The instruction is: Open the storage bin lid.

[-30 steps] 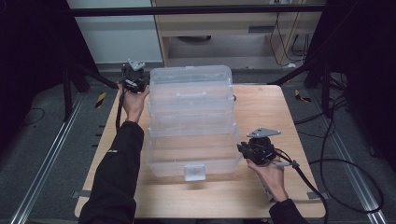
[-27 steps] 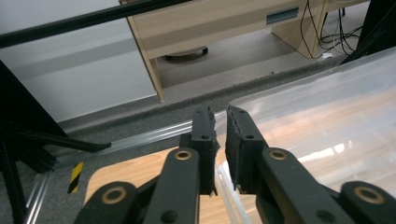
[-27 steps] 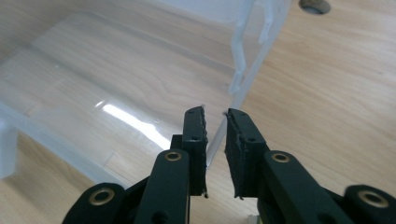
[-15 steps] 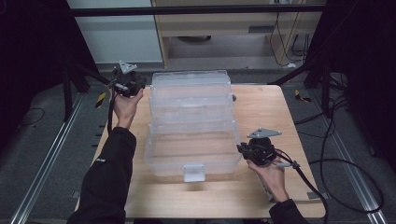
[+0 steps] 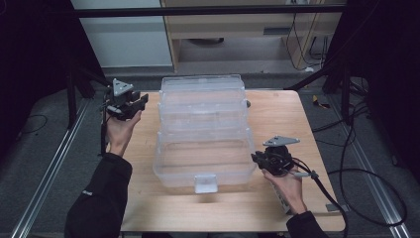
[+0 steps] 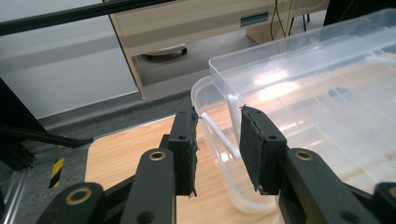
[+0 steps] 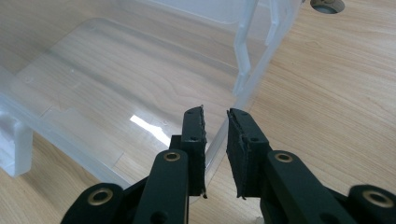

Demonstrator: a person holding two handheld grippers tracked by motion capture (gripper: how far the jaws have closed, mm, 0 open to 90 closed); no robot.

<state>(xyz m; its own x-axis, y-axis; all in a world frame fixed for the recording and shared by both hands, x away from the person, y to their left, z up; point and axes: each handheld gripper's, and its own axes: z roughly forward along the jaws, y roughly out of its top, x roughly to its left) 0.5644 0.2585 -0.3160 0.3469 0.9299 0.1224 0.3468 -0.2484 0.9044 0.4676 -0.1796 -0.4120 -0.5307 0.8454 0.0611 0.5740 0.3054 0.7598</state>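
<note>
A lab or test rig is indicated: wooden surface (image 5: 277, 114) framed by black struts (image 5: 208, 10), floor rails (image 5: 44, 173), trailing cables (image 5: 361, 173), hazard tape (image 6: 56, 170).

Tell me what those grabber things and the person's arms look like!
Each gripper, left and right, is black with two flat padded jaws, brass-coloured rivets and a grey three-cornered plate on top. Black cables trail from both. The person wears black sleeves.

We see a light wooden table (image 5: 277, 124) carrying a clear plastic storage box (image 5: 203, 163) at its middle, and the box's open lid (image 5: 203, 99) lies behind it, reaching the table's far edge.
</note>
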